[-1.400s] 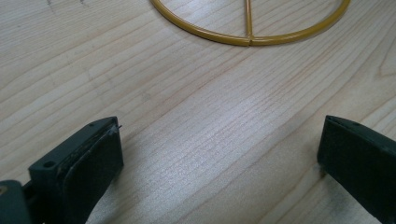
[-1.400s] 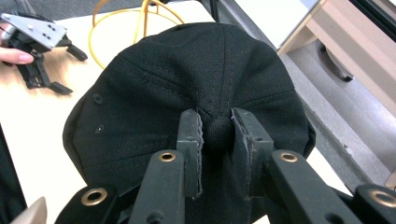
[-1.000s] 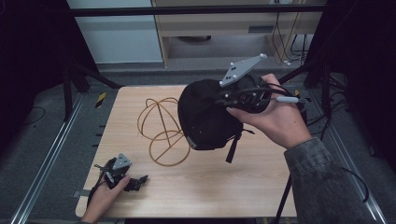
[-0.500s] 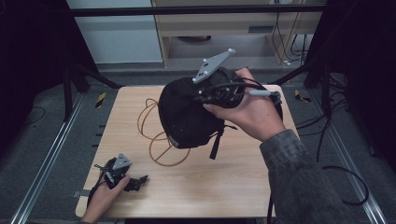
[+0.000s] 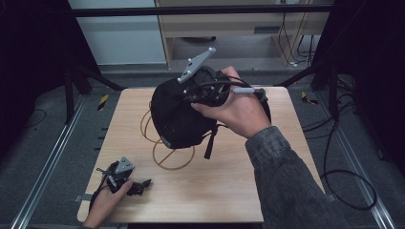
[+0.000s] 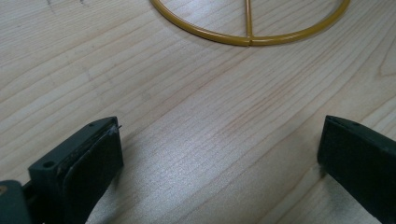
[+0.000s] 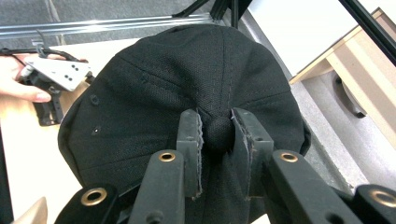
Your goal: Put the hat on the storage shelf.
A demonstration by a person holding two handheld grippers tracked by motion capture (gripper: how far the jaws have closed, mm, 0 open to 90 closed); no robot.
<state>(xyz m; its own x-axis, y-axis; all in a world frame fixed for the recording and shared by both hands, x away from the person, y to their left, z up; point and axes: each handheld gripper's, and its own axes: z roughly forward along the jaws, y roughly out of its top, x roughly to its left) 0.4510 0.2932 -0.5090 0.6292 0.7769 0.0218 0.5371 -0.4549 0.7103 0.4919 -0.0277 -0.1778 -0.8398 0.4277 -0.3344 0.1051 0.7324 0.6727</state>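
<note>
Your right gripper (image 7: 217, 135) has carried the black cap (image 5: 179, 114) leftward across the counter (image 5: 229, 191) over the last second, and now it hangs right above the yellow wire stand (image 5: 165, 152). That puts you close to setting the cap on the stand, if that's the aim. In the right gripper view the jaws are clamped on the cap's top button (image 7: 219, 132), pads pinching it from both sides, crown spreading away below. The cap is off the counter, partly hiding the stand's upper loops. Your left gripper (image 5: 125, 180) has stayed put at the near-left corner, released and gaping, nothing between its jaws, with the stand's ring (image 6: 250, 35) just ahead on the wood. Line the crown over the wire before you lower.
</note>
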